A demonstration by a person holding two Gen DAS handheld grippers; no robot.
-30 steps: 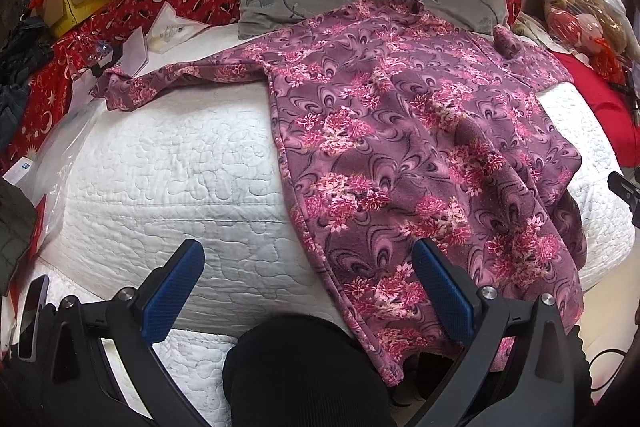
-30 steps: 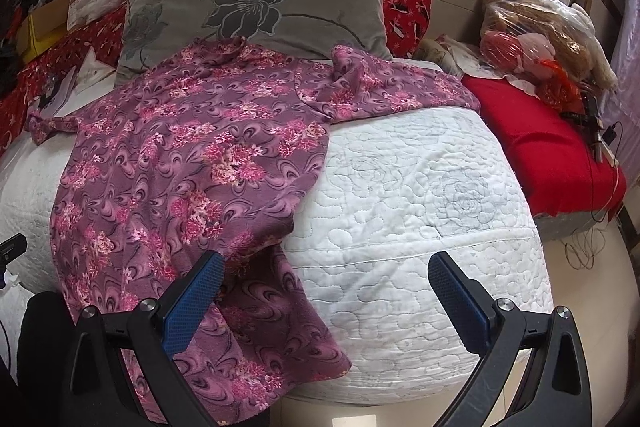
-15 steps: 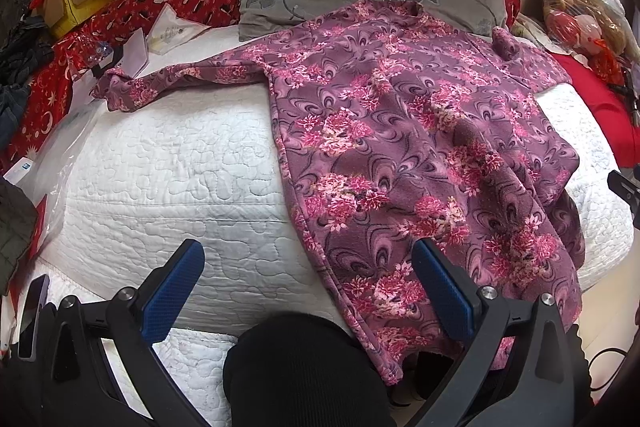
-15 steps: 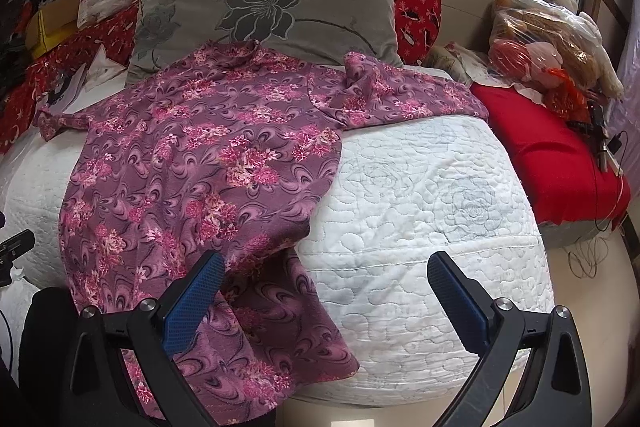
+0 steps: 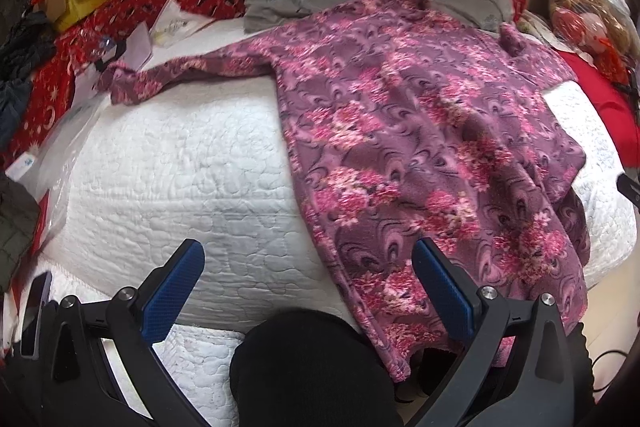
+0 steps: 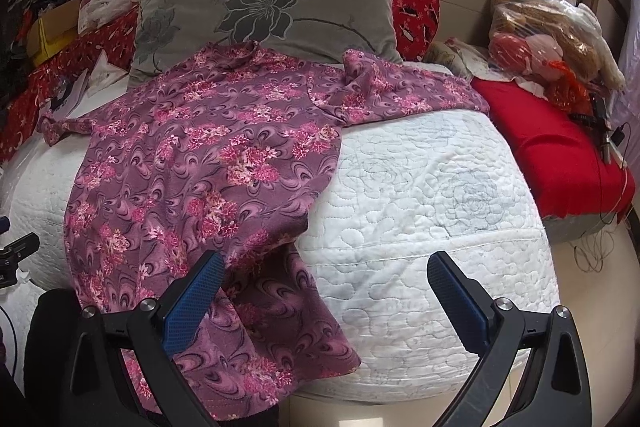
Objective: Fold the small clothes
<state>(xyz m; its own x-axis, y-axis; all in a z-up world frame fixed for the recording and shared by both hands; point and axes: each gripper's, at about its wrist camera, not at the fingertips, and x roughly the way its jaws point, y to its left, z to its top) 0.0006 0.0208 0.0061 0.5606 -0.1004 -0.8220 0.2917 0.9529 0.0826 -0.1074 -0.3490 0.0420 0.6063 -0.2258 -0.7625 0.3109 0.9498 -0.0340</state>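
A purple floral long-sleeved top (image 5: 420, 131) lies spread on a white quilted bed (image 5: 180, 167), sleeves out to both sides, its hem hanging over the near edge. It also shows in the right wrist view (image 6: 208, 167). My left gripper (image 5: 308, 279) is open and empty, held back from the bed's near edge with its right finger over the hem. My right gripper (image 6: 324, 287) is open and empty, its left finger in front of the hanging hem.
A grey flowered pillow (image 6: 272, 11) leans at the head of the bed. Red covers and papers (image 5: 136, 39) lie to the left, a red cushion (image 6: 560, 155) and bagged items (image 6: 548, 35) to the right. A dark knee (image 5: 312, 367) is below the left gripper.
The right gripper has moved a little to the right and back, so the top sits further left in its view. The left gripper has barely moved.
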